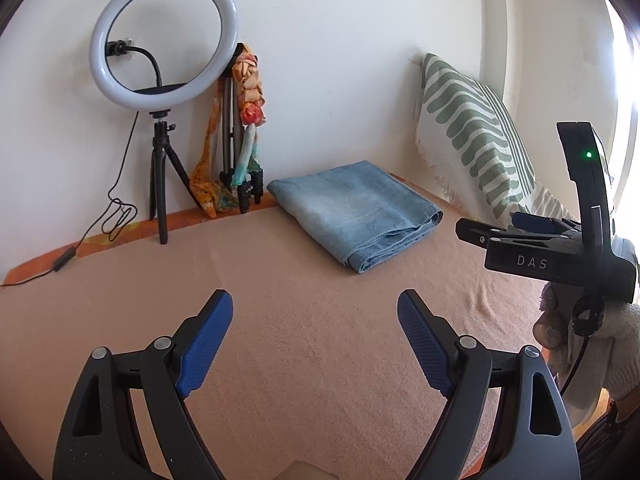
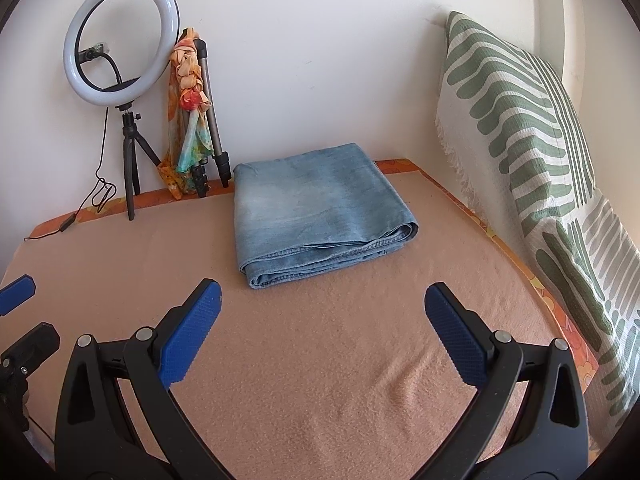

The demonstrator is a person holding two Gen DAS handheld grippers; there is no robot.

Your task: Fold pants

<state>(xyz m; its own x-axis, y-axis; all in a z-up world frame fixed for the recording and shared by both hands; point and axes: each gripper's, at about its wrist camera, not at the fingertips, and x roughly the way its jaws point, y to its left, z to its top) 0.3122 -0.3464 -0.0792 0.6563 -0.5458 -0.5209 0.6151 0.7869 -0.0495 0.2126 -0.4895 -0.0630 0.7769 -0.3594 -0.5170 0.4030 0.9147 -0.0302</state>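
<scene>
On the blanket [image 2: 320,380], pants [image 2: 320,216] lie folded.

Illumination: bright, even daylight in both views. Source: to the right of each claw, where the left wrist view burns out to pure white at its right edge. The ring light [image 1: 164,40] glows pale, without glare. Shadows are soft and faint; a thin one lies under the near edge of the folded jeans [image 2: 320,216]. Focus is sharp across the centre. Fisheye distortion bends the wall and bed edges near the border, and dark vignetting closes each corner
</scene>
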